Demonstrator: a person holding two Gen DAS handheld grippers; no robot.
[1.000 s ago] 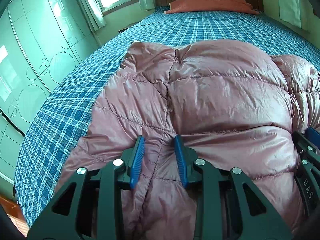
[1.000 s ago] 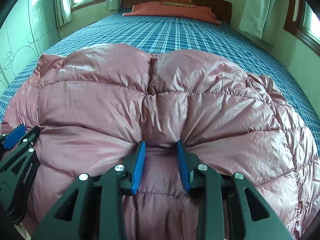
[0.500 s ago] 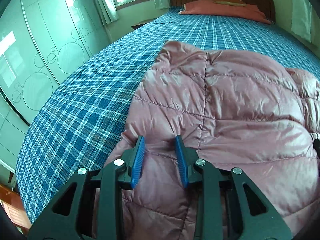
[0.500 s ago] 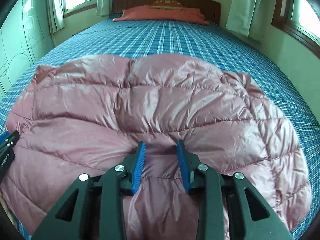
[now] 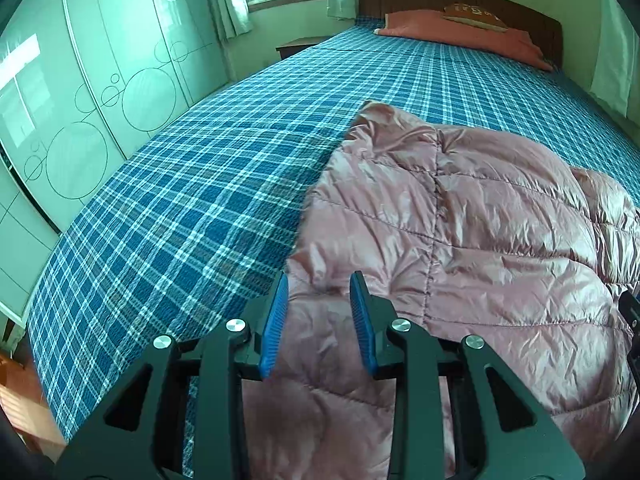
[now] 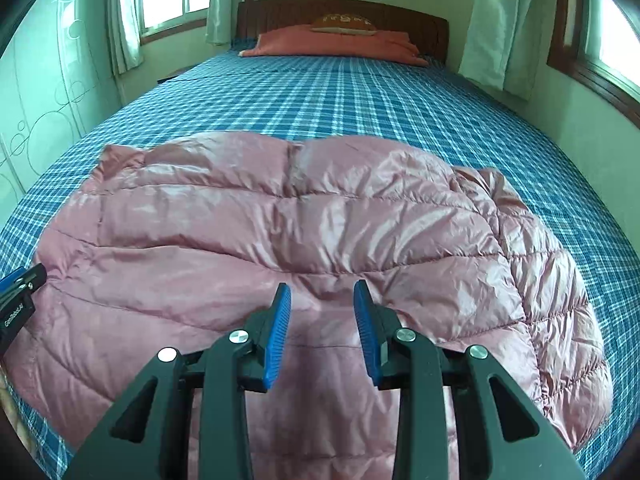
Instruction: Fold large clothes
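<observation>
Tongs, left (image 5: 319, 312) and right (image 6: 322, 320), hang open over pink jacket (image 6: 280, 232).

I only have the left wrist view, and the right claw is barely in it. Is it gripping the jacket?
Observer: It seems not. The right claw has its jaws apart over the pink down jacket, and the fabric between them lies smooth, not pinched.
Operator: Does the jacket's right side hang off the bed?
Observer: No. Its diagonally quilted right side lies on the blue plaid sheet, with sheet showing beyond the edge.
</observation>
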